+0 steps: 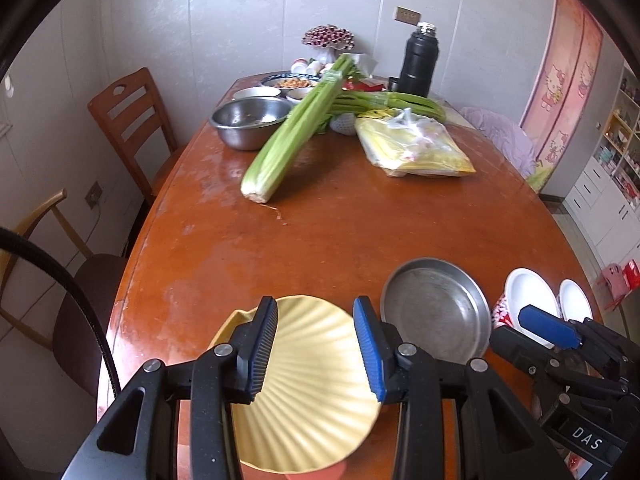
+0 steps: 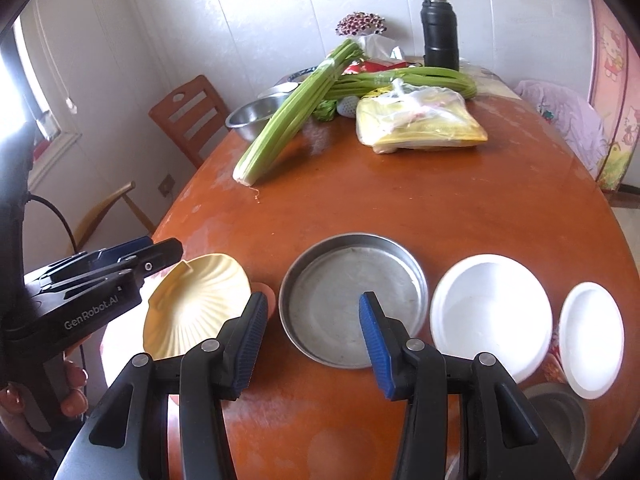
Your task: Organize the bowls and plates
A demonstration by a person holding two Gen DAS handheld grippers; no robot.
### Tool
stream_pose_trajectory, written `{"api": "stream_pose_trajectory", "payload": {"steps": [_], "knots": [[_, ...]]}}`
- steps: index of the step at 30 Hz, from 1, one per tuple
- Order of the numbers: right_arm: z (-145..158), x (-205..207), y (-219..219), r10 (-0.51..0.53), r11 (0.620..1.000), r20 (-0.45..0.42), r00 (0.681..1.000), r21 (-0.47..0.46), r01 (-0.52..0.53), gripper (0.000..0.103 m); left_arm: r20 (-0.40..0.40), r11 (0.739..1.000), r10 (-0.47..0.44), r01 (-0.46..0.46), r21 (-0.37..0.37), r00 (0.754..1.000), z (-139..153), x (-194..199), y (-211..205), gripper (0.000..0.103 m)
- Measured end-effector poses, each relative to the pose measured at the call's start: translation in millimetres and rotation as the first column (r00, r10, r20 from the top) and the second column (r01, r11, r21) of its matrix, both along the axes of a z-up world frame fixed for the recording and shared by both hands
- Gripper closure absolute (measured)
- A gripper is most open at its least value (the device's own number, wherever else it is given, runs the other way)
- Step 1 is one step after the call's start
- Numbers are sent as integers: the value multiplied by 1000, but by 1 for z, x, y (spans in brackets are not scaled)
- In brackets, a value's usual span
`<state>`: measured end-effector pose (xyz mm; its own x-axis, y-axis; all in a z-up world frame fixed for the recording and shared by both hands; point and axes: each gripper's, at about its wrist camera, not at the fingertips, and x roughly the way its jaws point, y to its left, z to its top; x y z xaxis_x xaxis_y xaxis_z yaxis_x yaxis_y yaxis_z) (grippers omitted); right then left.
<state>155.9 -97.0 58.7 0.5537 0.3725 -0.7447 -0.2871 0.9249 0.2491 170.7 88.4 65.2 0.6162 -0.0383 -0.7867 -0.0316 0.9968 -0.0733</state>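
Observation:
A yellow shell-shaped plate [image 1: 316, 392] [image 2: 196, 304] lies at the table's near left edge. My left gripper [image 1: 316, 344] is open above it, one finger over each side. A round steel pan [image 1: 436, 312] [image 2: 352, 300] lies to its right. My right gripper [image 2: 312, 340] is open, low over the pan's near rim. A white bowl with a red pattern [image 1: 524, 296] [image 2: 488, 312] and a small white dish [image 1: 574, 300] [image 2: 590, 336] stand further right. A grey steel bowl [image 2: 560, 424] shows at the near right, partly hidden.
Celery bunches [image 1: 296, 128], a steel mixing bowl [image 1: 248, 120], a yellow plastic bag [image 1: 416, 144], a black thermos [image 1: 418, 60] and food dishes [image 1: 292, 82] fill the far end of the brown table [image 1: 360, 232]. Wooden chairs [image 1: 128, 120] stand left.

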Motion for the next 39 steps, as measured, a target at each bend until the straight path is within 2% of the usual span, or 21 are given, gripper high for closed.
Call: {"api": "stream_pose_trajectory", "payload": {"steps": [15,23,34,39], "knots": [[8,-24,-53,-68,996,12,998,57,68,54,-13,993,-109,109,50,994,5,-4,-63,63],[0,-31,-72,-101,992,-19,995,78,103,54,-63,983,-167,171,67,984,-6,4,-85,63],[-23,-27,-68,-99,990,-91,991,88,107,53,-139,968,-210,225,106,968,-30,28,-95,63],[-42,-20,-53,-93,991,-162,982,82,107,53,-178,964,-234,252,85,956,-42,47,-91,63]]}}
